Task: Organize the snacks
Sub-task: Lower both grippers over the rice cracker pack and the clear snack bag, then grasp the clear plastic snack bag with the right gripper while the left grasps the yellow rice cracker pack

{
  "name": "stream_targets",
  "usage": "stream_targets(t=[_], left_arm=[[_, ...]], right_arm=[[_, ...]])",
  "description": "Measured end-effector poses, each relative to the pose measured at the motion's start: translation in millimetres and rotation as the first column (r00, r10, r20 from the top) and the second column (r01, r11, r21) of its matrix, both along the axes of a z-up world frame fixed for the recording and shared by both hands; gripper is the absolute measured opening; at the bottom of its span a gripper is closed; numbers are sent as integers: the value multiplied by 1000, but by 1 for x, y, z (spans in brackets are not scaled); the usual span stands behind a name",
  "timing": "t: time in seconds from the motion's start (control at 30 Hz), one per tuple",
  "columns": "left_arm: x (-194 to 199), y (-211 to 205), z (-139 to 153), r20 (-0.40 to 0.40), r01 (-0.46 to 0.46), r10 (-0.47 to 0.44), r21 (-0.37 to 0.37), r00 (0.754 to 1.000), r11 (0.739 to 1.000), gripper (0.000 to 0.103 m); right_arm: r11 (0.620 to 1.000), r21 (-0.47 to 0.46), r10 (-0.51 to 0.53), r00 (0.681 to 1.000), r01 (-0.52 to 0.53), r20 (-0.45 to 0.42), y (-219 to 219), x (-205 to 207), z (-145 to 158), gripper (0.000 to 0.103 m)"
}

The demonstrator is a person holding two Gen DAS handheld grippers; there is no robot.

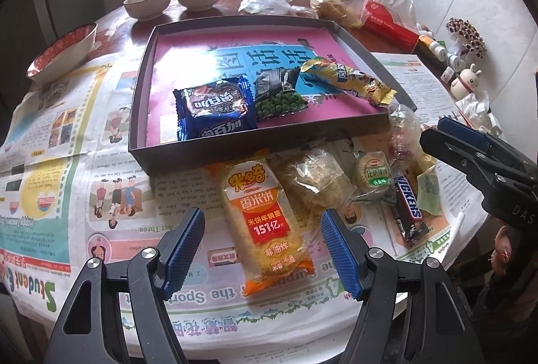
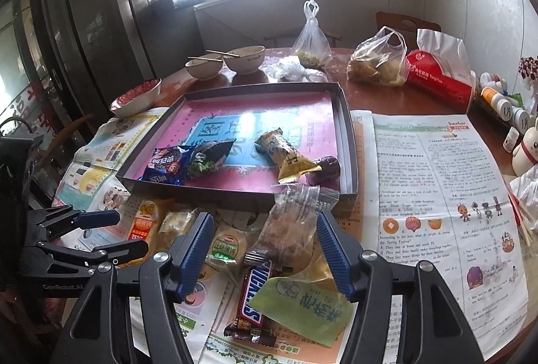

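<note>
left gripper (image 1: pixel 262 246) angled down, jaws apart

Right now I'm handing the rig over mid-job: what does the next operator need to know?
Left gripper: open, empty, over the orange rice cracker pack.
Right gripper: open, empty, over the Snickers bar and clear bag.
Done: blue cookie pack, green peas, yellow wrapper and a dark snack lie in the tray.
Left: the snacks on the newspaper in front.

Clear bag (image 2: pixel 296 222) between the right fingers: contents unreadable.
Green packet (image 2: pixel 302 310): partly under it.
Bottle labels (image 2: pixel 504 110): too small.
</note>
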State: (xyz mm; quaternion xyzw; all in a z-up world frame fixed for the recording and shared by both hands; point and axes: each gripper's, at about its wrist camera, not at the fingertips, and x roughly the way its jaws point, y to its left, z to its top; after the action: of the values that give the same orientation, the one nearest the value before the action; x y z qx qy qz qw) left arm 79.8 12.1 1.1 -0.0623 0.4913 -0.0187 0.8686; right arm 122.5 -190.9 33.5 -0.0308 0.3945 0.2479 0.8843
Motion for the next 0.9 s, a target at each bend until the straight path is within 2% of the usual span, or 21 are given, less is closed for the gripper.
stream_targets(t=[0.1, 0.3, 0.63, 0.9], left_arm=[[3, 0, -4, -11, -6, 6, 7, 1000, 1000, 73], [8, 6, -12, -24, -45, 47, 68, 999, 997, 73], [14, 16, -19, -35, -66, 68, 53, 997, 996, 73], [18, 9, -25, -38, -45, 46, 41, 998, 998, 73]], right_arm=[[1000, -1, 1, 1000, -1, -1, 1, 0, -1, 63], [1000, -18, -10, 1000, 9, -16, 2, 6, -9, 63], [999, -33, -33, 999, 32, -36, 5, 18, -25, 62], [998, -38, -42, 997, 40, -64, 10, 30, -38, 47]])
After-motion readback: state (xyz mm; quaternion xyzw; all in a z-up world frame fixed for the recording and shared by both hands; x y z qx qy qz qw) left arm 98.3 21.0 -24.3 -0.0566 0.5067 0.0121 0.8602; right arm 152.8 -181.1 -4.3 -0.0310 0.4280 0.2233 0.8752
